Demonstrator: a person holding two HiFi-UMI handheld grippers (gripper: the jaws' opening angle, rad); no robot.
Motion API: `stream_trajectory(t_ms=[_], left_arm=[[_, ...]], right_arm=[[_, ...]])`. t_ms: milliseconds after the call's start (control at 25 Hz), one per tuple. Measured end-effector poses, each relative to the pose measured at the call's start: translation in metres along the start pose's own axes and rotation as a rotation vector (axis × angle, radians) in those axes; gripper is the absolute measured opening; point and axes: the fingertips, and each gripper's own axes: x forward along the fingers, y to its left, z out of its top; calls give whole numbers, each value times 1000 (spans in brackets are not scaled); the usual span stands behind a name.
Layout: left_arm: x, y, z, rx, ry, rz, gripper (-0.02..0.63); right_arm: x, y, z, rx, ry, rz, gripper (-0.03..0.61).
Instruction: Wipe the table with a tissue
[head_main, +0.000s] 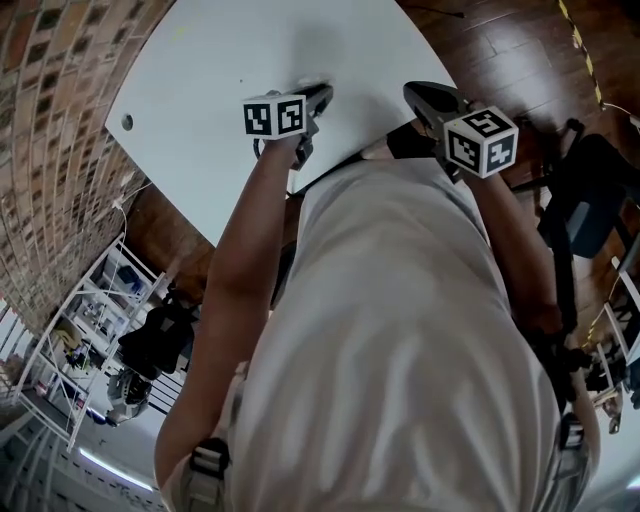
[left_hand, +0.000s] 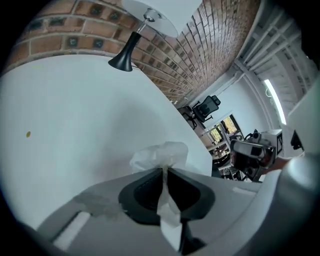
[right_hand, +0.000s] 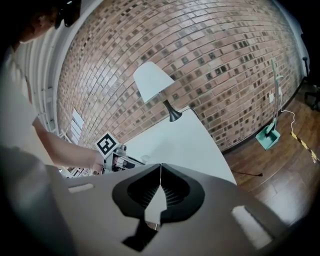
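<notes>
1. The left gripper (left_hand: 165, 171) has its fingers (left_hand: 142, 190) pinched shut on a thin, crumpled white tissue (left_hand: 161, 154).
2. The tissue bunches ahead of the fingertips, at the near edge of the smooth white table (left_hand: 75, 125). The bare top stretches away beyond it.
3. The right gripper (right_hand: 160, 167), at the same edge, is closed on nothing.

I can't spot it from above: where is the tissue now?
In the left gripper view the tissue is pinched in the left hand-held gripper, its bunched end sticking out over the white table.
</notes>
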Motion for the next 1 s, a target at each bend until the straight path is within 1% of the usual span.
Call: stream_trajectory(t_ms=[80,200,320,440,560,680,840,920,1000], left_arm=[[2,1,7,-21,-11,0,34],[3,7,22,-59,-51,8,32],[-3,21,37,-84,-103,52,32],[-11,35,46,-86,-132,114,32],[-14,36,44,-79,-144,132,32],[-7,18,24,-52,-116,94,32],[5,-11,-6,-55,-70,30,32],[10,-20,-10,-32,-47,24,32],[15,-22,-7,8,-23,26,32]], right_arm=[[-4,-4,1,7,-5,-6,8],[-7,-10,4,10,-9,-10,9],[-9,-13,5,9,-8,-7,9],[-10,-15,5,2,2,3,9],[-9,-14,6,-6,10,14,9],[-5,-12,7,-17,17,33,8],[3,-6,10,-40,40,67,9],[7,-4,12,-55,52,85,9],[10,-4,16,-66,58,95,9]])
